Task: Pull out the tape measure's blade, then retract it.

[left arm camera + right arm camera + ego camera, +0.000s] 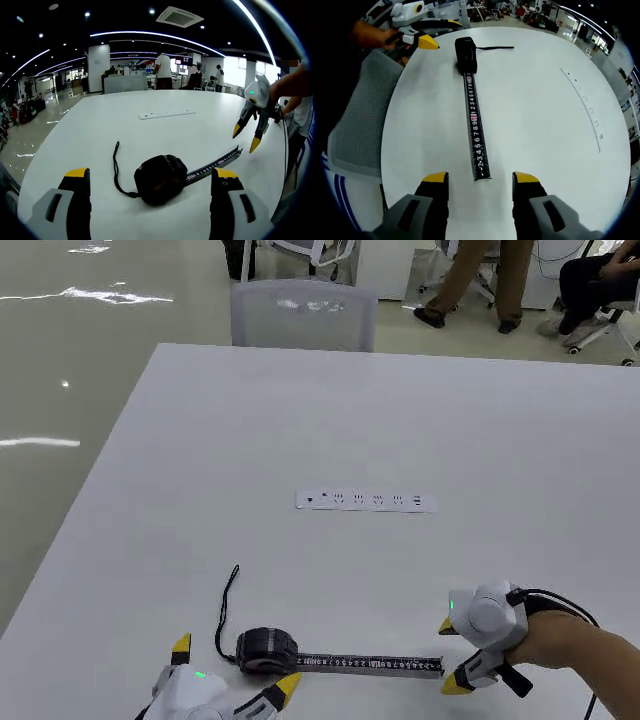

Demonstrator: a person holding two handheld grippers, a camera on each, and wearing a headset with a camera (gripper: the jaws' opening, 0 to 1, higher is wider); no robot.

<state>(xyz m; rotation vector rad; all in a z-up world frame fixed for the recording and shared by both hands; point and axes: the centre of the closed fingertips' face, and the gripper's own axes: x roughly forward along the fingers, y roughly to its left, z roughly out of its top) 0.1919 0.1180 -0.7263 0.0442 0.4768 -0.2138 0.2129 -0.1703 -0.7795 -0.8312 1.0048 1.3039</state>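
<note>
Left gripper (235, 665): you hold it low at the near left edge of the table (300, 420), with its yellow-tipped jaws spread wide. In the left gripper view the case lies between the two jaws, with clear table on either side, so it grips nothing.

Strap (114, 167): a thin black loop runs from the left end of the case and trails away from you across the white top, lying loose and flat.

Tape measure (266, 650): the black case rests on the table near your edge, just ahead of the left gripper's tips.

Blade (370, 665): it is drawn out of the case and lies flat on the table with its printed numbers up, running rightward in a straight line. Its far end stops just short of the right gripper.

Power strip (366, 501): a flat white strip lies further up the table, well apart from the tape measure and about level with the middle of the blade.

Chair (303, 315): a grey mesh back stands against the far edge of the table.

Right gripper (450, 655): its jaws are also wide apart. In the right gripper view the blade's end sits between the two yellow tips with a gap on each side, so it is not clamped.

Hand (552, 636): your right hand wraps the gripper's body at the near right, with a black cable looping over it.
</note>
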